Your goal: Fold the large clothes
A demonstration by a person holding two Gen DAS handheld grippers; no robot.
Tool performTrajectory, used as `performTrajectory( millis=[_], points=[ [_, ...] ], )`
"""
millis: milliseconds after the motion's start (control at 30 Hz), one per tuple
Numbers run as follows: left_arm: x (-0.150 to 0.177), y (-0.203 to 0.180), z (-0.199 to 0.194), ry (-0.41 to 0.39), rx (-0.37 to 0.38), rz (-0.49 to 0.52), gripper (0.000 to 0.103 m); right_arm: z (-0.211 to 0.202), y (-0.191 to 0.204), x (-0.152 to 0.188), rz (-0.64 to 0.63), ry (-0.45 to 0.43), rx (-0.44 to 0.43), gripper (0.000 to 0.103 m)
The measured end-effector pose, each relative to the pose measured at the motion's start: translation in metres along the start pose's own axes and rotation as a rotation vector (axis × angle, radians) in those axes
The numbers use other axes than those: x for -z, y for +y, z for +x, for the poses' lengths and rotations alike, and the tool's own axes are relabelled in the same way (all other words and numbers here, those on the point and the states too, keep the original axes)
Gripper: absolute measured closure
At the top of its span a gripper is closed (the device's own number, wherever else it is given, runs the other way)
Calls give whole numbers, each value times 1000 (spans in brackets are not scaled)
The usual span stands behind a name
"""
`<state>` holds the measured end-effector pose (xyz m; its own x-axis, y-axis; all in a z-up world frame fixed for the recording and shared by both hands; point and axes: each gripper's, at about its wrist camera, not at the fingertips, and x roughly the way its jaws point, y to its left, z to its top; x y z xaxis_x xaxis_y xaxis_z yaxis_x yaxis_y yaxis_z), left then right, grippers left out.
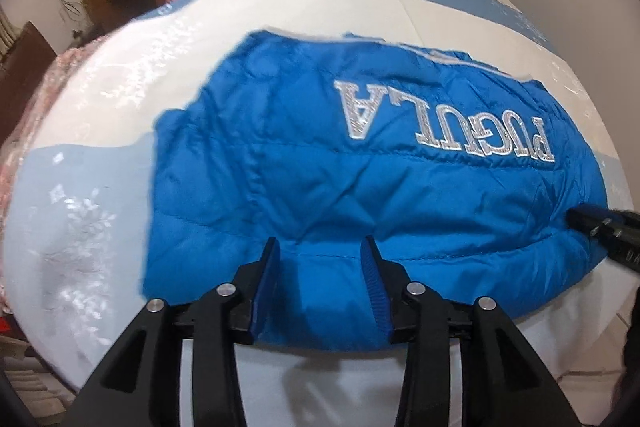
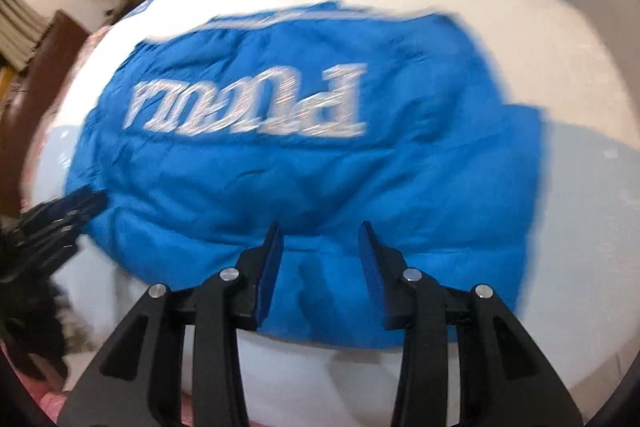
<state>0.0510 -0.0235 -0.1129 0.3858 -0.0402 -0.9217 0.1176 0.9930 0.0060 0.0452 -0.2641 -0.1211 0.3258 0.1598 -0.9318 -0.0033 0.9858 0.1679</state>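
One blue puffer jacket (image 1: 360, 187), folded on bed (image 1: 120, 67) | two grippers over its near hem: left gripper (image 1: 320, 251) jaws apart, right gripper (image 2: 320, 235) jaws apart

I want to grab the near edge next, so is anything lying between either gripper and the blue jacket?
Nothing visible does. The left gripper and right gripper both hang with jaws apart right over the near edge of the blue jacket, which lies alone on the white and blue cover.
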Motion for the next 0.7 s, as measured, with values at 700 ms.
performTrajectory(
  millis=[700],
  points=[
    [-20,26,-45,-100,-34,-21,49,40,-65,7,99,91,60,64]
  ],
)
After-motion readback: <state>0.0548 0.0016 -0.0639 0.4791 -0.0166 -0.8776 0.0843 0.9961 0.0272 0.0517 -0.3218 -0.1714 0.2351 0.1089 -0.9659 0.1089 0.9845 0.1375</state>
